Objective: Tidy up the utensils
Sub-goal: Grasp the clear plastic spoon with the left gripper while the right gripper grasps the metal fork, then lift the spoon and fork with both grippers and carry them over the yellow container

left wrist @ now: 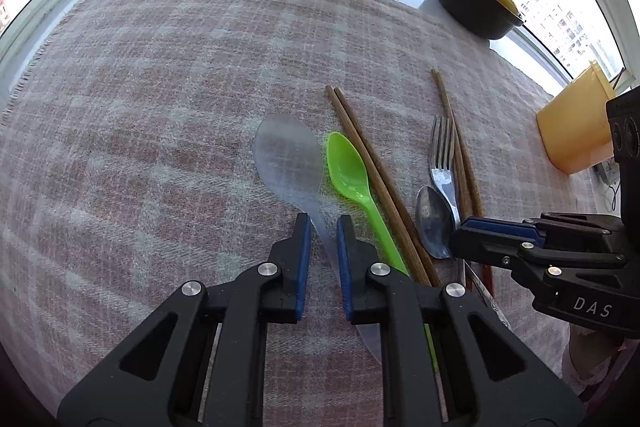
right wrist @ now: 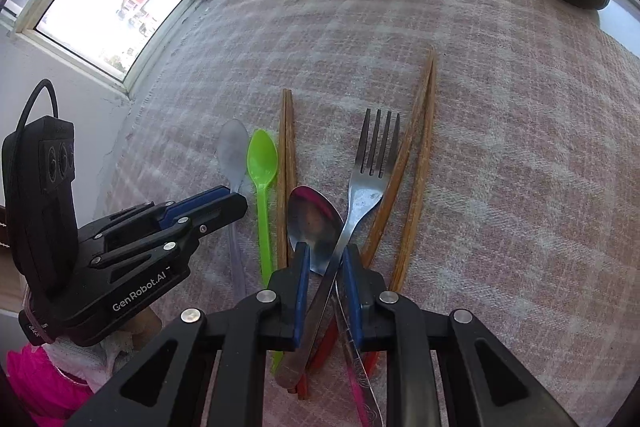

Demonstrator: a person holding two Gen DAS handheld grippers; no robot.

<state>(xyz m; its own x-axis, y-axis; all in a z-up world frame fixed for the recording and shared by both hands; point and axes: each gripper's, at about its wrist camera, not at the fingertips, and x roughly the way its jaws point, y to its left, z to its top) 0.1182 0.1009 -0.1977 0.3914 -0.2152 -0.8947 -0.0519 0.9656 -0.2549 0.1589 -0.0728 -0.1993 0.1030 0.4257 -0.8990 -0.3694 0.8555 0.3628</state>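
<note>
Utensils laid out in a rough row on the pink-and-white checked woven cloth (left wrist: 160, 107) over the worktop, handles toward both claws, bowls and tines pointing away.

Left claw (left wrist: 323, 223) spread, straddling the neck of the translucent clear plastic spoon (left wrist: 288, 159), one pad on each side, neither visibly pressing yet. Long axis of that spoon close to the claw's own line, slanting a little, handle passing under the right-hand finger. So: closing straight across the handle likely enough, no turning of the wrist needed.

Just to the right of the clear spoon, nearly parallel: the lime-green plastic spoon (left wrist: 348, 171). Beyond that, a pair of brown wooden chopsticks (left wrist: 372, 179), close enough to be nudged.

Right claw (right wrist: 325, 250) likewise spread, set around the crossing point where the steel fork (right wrist: 370, 171) lies slantwise over the steel spoon (right wrist: 314, 223). Contact with either not certain. Fork handle running down-left between the pads, so probably the nearer catch. A second pair of brown chopsticks (right wrist: 416, 155) fanned just right of the fork, tips meeting far out.

Clear spoon furthest from the right claw, hence left-hand work.
</note>
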